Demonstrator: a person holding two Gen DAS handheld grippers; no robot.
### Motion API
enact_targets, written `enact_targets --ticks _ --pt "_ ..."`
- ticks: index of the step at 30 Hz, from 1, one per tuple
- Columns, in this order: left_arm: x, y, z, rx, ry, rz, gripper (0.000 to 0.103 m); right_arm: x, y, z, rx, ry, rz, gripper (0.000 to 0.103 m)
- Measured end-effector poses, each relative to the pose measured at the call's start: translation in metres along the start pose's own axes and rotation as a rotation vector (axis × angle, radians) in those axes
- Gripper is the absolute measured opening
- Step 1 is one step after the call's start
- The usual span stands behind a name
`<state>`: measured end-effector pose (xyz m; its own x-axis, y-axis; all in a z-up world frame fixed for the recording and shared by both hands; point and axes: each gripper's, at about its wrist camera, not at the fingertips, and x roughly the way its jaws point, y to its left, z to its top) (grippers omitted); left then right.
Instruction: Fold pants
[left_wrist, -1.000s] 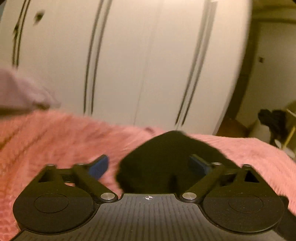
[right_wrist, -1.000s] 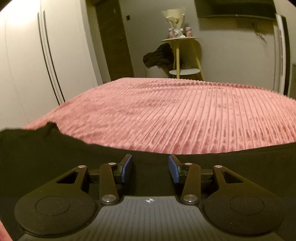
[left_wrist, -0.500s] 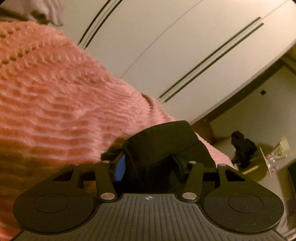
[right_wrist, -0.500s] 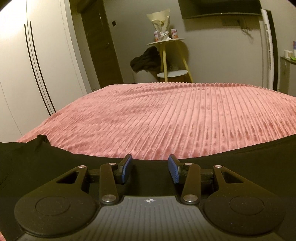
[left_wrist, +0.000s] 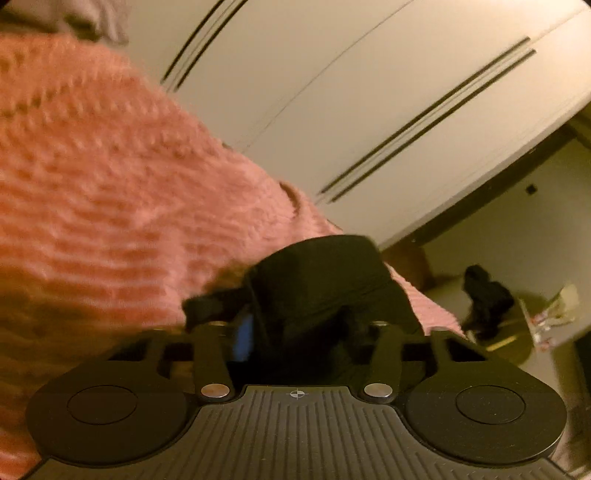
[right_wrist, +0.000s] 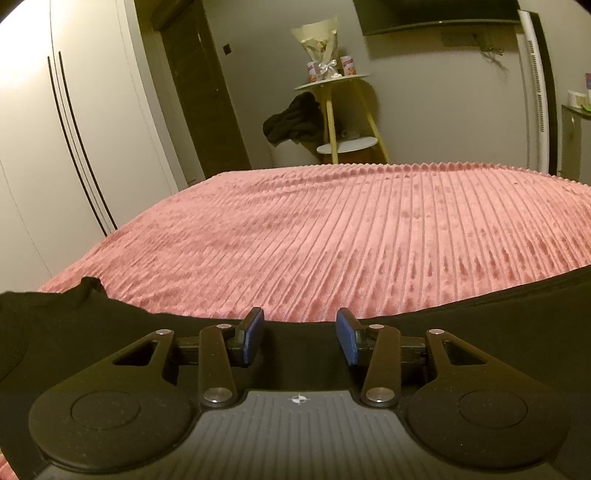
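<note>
The black pants (right_wrist: 110, 332) lie on a pink ribbed bedspread (right_wrist: 351, 229), stretched across the near edge of the right wrist view. My right gripper (right_wrist: 300, 336) is open and empty, its blue pads just above the pants' far edge. In the left wrist view my left gripper (left_wrist: 295, 328) has a bunched end of the black pants (left_wrist: 317, 280) between its jaws, lifted a little over the bedspread (left_wrist: 110, 184). One blue pad (left_wrist: 244, 336) shows at the left; the other is hidden by cloth.
White wardrobe doors (left_wrist: 369, 92) run along the bed's left side. A small yellow-legged side table (right_wrist: 332, 110) with a bouquet and dark clothes stands beyond the bed's far end. A dark door (right_wrist: 199, 92) is next to the wardrobe.
My left gripper has closed from wide open onto the pants' end and tilted, rolling its view. My right gripper stays open and has lifted slightly, showing more of the bed.
</note>
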<state>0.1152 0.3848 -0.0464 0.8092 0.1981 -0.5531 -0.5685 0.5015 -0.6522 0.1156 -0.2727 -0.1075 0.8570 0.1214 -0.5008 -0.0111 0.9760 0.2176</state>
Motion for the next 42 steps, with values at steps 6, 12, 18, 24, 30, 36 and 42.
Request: enact_targets --ticks 6,12,18,24,30,36,42 --pt "-0.029 -0.033 -0.013 0.234 -0.143 0.086 0.027 -0.011 -0.008 0.007 0.051 -0.038 0.004 0.043" --pt "-0.002 -0.053 -0.049 0.581 -0.222 0.393 0.069 0.000 -0.005 0.004 0.017 0.017 -0.039 0.042" --pt "-0.044 -0.118 -0.097 0.756 -0.330 0.235 0.086 -0.008 0.005 0.007 0.007 0.004 0.062 0.041" --pt "-0.035 -0.184 -0.208 0.919 -0.019 -0.145 0.095 0.012 0.032 -0.009 -0.137 0.091 0.112 0.025" --pt "0.004 -0.209 -0.298 1.049 0.209 -0.134 0.098 0.007 0.006 -0.003 -0.090 0.071 0.056 0.012" --pt "-0.004 -0.199 -0.288 1.050 0.122 -0.093 0.100 -0.035 -0.066 0.016 0.104 0.014 -0.218 0.021" --pt "-0.021 -0.189 -0.284 0.996 0.190 -0.087 0.100 -0.154 -0.163 0.004 0.507 -0.107 -0.493 0.037"
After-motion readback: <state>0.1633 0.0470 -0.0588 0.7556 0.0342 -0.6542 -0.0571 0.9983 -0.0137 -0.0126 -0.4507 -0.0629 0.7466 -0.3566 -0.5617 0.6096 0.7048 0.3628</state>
